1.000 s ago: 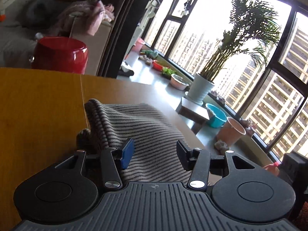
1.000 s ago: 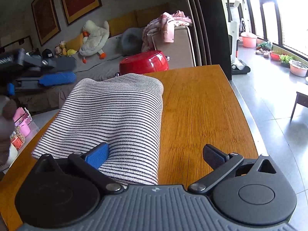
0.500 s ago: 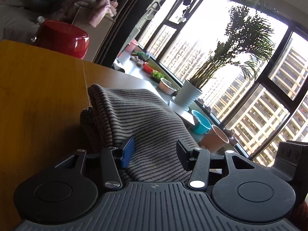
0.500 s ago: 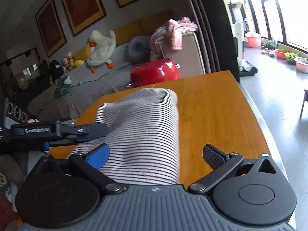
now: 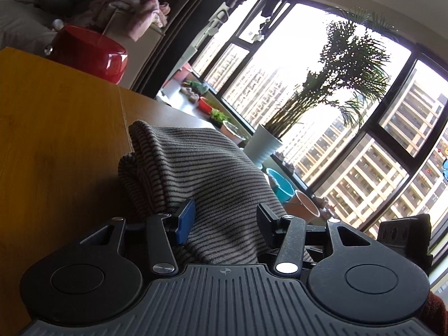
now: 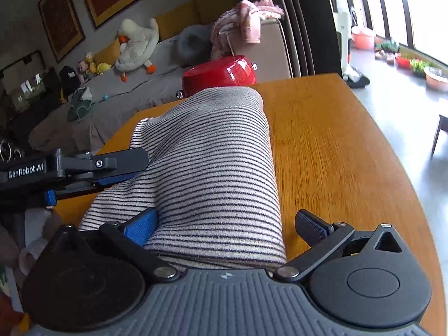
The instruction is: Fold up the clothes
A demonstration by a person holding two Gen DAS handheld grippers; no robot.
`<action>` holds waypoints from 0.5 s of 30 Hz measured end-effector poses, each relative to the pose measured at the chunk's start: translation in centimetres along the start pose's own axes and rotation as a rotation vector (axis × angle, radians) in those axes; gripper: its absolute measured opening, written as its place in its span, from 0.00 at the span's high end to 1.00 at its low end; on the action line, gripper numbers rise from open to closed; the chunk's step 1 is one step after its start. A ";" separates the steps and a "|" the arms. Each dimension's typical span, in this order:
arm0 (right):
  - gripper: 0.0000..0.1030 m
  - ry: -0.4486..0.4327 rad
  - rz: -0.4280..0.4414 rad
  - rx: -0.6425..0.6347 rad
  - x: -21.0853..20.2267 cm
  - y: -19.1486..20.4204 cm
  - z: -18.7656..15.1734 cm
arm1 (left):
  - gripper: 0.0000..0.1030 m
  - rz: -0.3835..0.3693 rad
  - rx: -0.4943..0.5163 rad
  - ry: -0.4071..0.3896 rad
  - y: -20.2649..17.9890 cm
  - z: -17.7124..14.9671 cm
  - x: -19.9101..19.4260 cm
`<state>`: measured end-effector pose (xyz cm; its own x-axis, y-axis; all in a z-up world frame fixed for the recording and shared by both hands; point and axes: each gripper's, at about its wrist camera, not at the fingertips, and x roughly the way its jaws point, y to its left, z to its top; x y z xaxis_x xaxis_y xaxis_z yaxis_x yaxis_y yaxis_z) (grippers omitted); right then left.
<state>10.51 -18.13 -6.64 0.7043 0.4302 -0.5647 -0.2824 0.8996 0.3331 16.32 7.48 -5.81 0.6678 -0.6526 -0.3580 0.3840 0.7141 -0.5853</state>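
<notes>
Both grippers' fingers (image 6: 140, 228) stand spread around striped garment (image 6: 212, 168).

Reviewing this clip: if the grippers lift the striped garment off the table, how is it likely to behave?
The striped garment will probably sag between grips: it already drapes in soft rounded folds over the wooden table. Its stacked layers may slide apart or unfold, since nothing pins them. The knit looks fuzzy, so it likely won't slip from the pads.

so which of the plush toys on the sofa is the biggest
The white duck plush with the orange beak, lying on the sofa; the yellow toys beside it are far smaller.
</notes>
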 end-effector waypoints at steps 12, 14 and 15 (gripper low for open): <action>0.00 -0.031 0.241 0.265 0.8 -2.5 -0.1 | 0.48 -0.007 -0.011 0.003 0.3 0.1 -0.1; 0.00 -0.035 0.267 0.284 0.9 -2.9 -0.1 | 0.48 -0.001 -0.009 0.007 0.1 0.2 0.0; 0.00 -0.029 0.267 0.291 1.0 -2.9 0.0 | 0.48 0.001 -0.009 0.008 0.1 0.2 0.0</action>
<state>12.02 -20.36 -8.17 0.6500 0.6402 -0.4095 -0.2649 0.6959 0.6675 16.45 7.57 -5.70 0.6629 -0.6541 -0.3643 0.3779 0.7123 -0.5914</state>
